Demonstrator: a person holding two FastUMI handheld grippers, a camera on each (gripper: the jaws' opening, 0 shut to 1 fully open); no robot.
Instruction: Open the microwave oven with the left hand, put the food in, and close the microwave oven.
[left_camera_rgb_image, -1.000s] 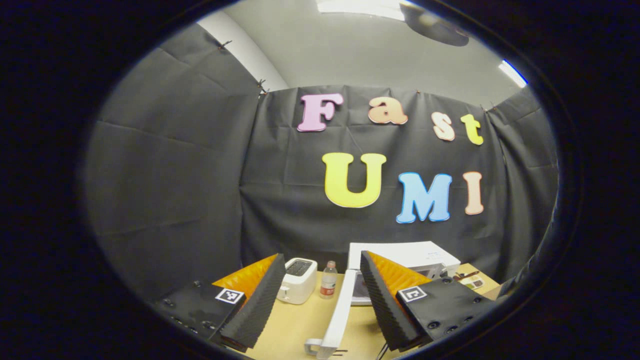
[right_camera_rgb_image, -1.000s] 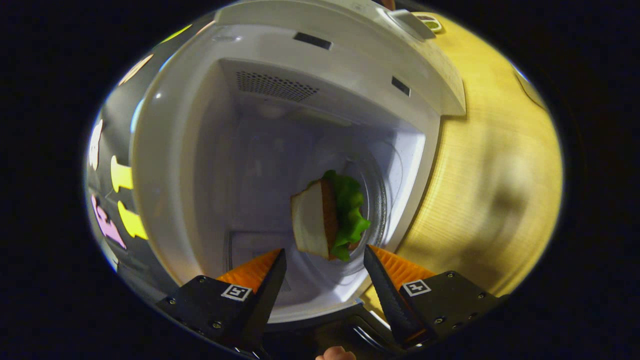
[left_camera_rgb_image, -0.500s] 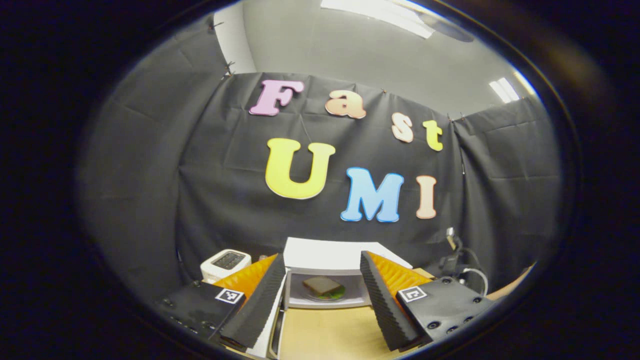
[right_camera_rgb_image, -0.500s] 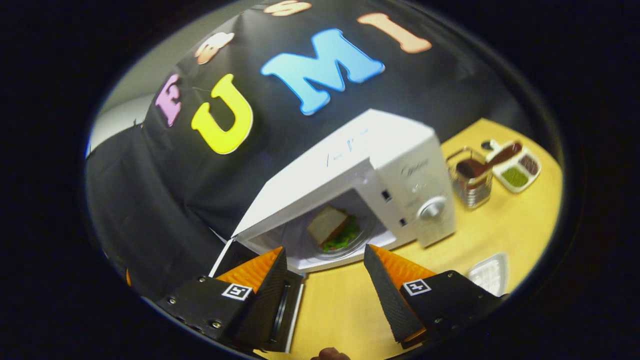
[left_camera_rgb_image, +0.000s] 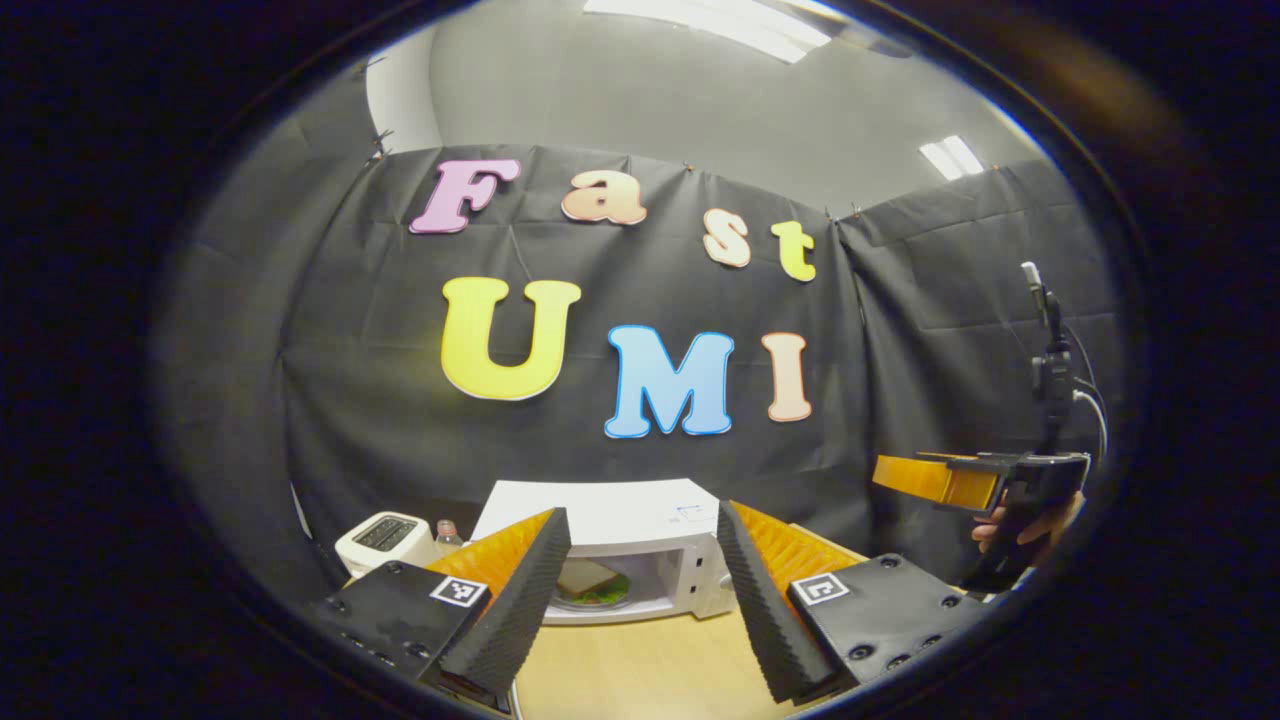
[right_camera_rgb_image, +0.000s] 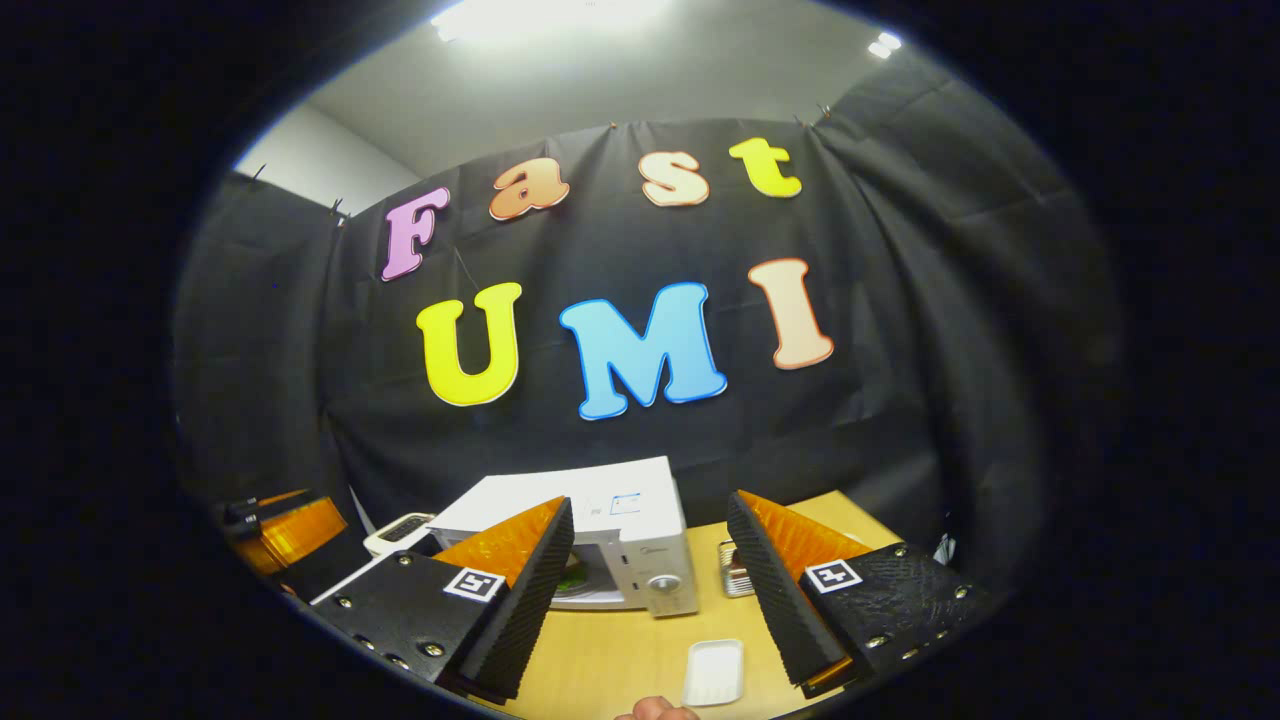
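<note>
The white microwave (left_camera_rgb_image: 600, 508) stands on the wooden table with its cavity showing. The sandwich (left_camera_rgb_image: 588, 578), bread over green lettuce, lies on the turntable inside. My left gripper (left_camera_rgb_image: 640, 600) is open and holds nothing, back from the microwave and above the table. My right gripper (right_camera_rgb_image: 645, 600) is also open and holds nothing, well back from the microwave (right_camera_rgb_image: 610, 505), whose dial panel (right_camera_rgb_image: 666, 580) faces me. A strip of green lettuce (right_camera_rgb_image: 572, 580) peeks past my near finger. In the left gripper view the right gripper (left_camera_rgb_image: 950, 480) hangs at the right in a hand (left_camera_rgb_image: 1020, 528).
A white toaster (left_camera_rgb_image: 385, 533) and a small bottle (left_camera_rgb_image: 446, 534) stand left of the microwave. In the right gripper view, a metal holder (right_camera_rgb_image: 735, 572) sits right of the microwave and a white tray (right_camera_rgb_image: 714, 672) lies on the table (right_camera_rgb_image: 610, 660) in front. The left gripper (right_camera_rgb_image: 285, 528) is at the far left.
My right gripper has drawn out of the microwave cavity and far back, leaving the sandwich inside. The left gripper has swung round so that it faces the microwave's open front.
</note>
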